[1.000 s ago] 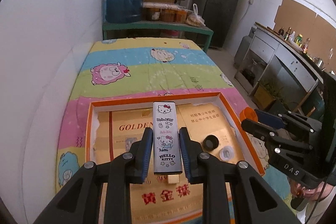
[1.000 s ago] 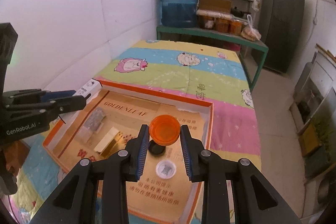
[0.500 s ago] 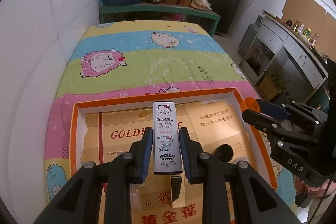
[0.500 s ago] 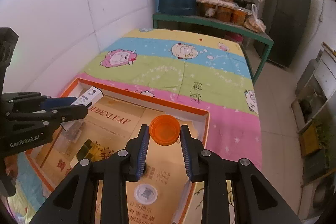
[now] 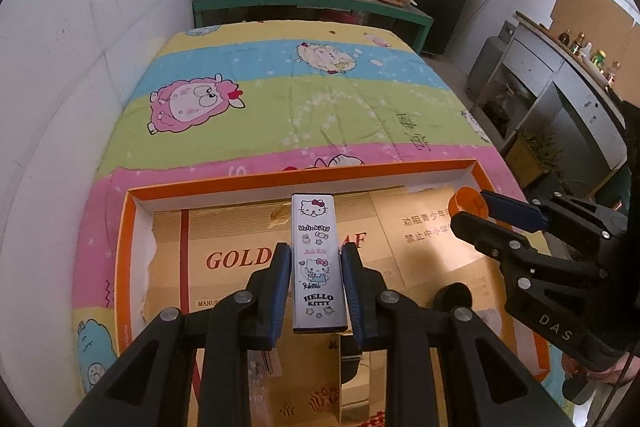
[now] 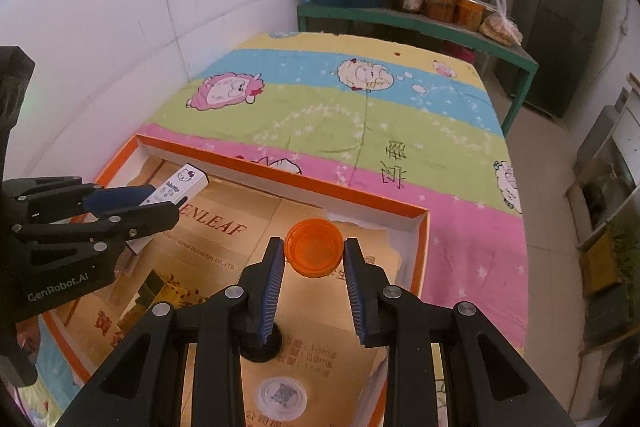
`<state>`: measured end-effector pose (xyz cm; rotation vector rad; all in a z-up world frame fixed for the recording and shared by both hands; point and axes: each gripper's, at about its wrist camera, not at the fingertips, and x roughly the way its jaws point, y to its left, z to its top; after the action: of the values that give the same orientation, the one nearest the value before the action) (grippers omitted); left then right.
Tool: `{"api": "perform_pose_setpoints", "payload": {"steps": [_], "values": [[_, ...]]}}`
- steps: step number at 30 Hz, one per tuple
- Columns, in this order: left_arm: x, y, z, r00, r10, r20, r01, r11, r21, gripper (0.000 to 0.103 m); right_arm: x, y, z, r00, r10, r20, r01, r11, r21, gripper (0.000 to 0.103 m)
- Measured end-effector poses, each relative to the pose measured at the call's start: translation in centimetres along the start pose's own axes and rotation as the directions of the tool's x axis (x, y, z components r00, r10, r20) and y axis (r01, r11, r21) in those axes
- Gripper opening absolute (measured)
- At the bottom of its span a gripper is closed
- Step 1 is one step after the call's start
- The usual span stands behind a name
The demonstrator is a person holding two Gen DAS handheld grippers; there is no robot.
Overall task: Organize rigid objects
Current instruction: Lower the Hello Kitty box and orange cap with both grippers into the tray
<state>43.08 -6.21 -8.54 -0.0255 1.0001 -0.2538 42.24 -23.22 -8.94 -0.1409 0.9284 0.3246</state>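
One Hello Kitty tin [image 5: 318, 263], one orange cap [image 6: 314, 251], one black cap [image 5: 454, 297], one clear lid [image 6: 282, 395], one orange tray [image 6: 280, 175].

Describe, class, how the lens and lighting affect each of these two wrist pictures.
Left wrist view: fisheye bends the white wall and rounds the frame with dark corners; the Hello Kitty box in the left gripper is sharp and evenly lit. Right wrist view: same curved distortion; the orange cap in the right gripper glows translucent, and the tray floor shows warm light with soft shadows.
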Motion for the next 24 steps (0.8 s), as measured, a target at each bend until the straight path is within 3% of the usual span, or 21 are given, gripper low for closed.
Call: {"api": "perform_pose_setpoints", "payload": {"steps": [24], "values": [[2.6,0.6,-0.5,1.0,0.019,-0.019,-0.019,1.0,-0.008,0.026,3.2,-0.3,-0.4,0.998,0.017,-0.061,-0.017,1.0,0.011,0.031]]}}
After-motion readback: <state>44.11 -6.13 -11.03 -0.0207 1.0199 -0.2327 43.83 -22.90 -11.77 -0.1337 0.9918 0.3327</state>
